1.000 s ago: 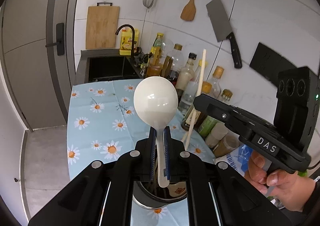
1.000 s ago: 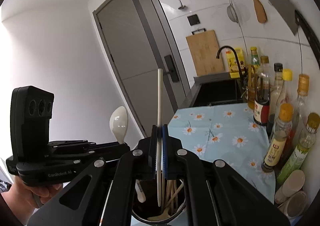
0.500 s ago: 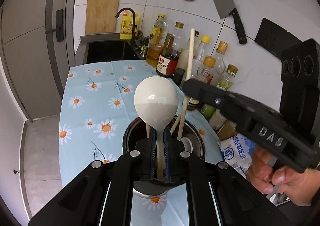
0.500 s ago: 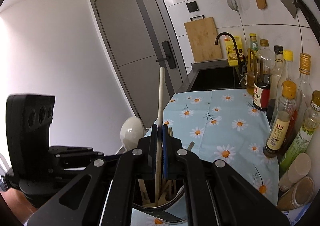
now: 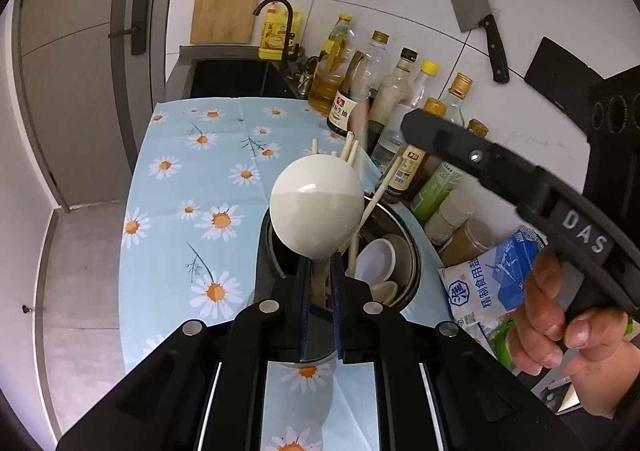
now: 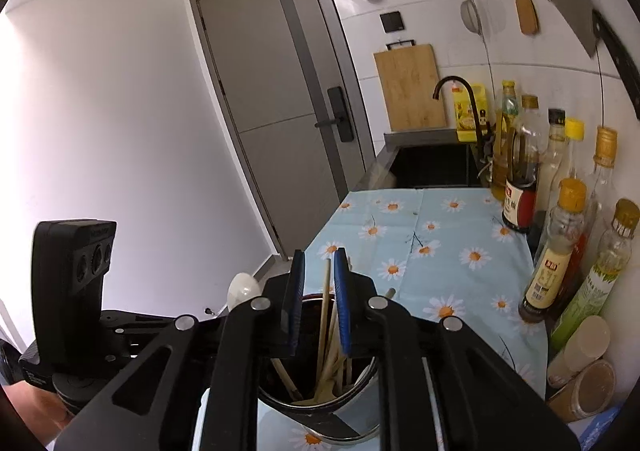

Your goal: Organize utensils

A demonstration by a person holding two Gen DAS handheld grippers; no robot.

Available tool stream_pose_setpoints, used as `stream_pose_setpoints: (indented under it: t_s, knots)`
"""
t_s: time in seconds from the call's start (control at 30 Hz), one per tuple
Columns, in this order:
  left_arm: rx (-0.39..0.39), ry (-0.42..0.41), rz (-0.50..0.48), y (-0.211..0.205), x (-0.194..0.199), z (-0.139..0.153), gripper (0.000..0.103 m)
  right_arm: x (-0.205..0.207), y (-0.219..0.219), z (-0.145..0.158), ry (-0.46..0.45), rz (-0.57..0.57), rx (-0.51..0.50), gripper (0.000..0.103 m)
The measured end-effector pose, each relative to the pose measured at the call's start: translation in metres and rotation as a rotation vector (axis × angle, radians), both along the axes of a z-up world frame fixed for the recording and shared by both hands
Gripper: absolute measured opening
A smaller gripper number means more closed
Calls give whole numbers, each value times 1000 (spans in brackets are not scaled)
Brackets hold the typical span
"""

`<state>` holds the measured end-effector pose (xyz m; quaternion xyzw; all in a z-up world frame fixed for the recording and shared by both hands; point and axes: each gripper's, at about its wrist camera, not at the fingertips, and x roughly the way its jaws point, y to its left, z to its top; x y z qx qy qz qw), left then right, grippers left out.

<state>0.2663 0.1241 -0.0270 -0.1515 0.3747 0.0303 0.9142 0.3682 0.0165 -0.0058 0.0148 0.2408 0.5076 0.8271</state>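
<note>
A round metal utensil holder [image 5: 408,251] stands on the daisy cloth and holds several wooden chopsticks [image 5: 374,199] and white spoons. My left gripper [image 5: 320,271] sits over the holder with its jaws a little apart around the handle of a white ceramic spoon [image 5: 316,207], whose bowl points up. My right gripper [image 6: 319,271] is open just above the holder [image 6: 360,391]. A chopstick [image 6: 325,311] stands free between its fingers, down in the holder. The spoon's bowl also shows in the right wrist view [image 6: 242,287].
A row of sauce and oil bottles [image 5: 400,91] and jars lines the wall on the right. A salt bag [image 5: 492,283] lies beside the holder. A black sink [image 5: 232,79] and tap lie at the far end. A cleaver [image 5: 476,11] and spatula hang on the wall.
Both grippers came down over the holder. My right gripper opened and let its chopstick drop into the holder. My left gripper's jaws eased apart and the spoon sank lower.
</note>
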Motion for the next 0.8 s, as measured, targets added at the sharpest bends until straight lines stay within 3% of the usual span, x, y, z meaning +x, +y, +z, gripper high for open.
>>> stream_pose_setpoints:
  t_s: [0.4,0.8]
  knots:
    - [17,26,1,-4,-1,7,12,-2,-15,6,14,-4,18,17]
    - [16,16,-22,-8,-2,14,12,30,-45,13,117,-74,77,21]
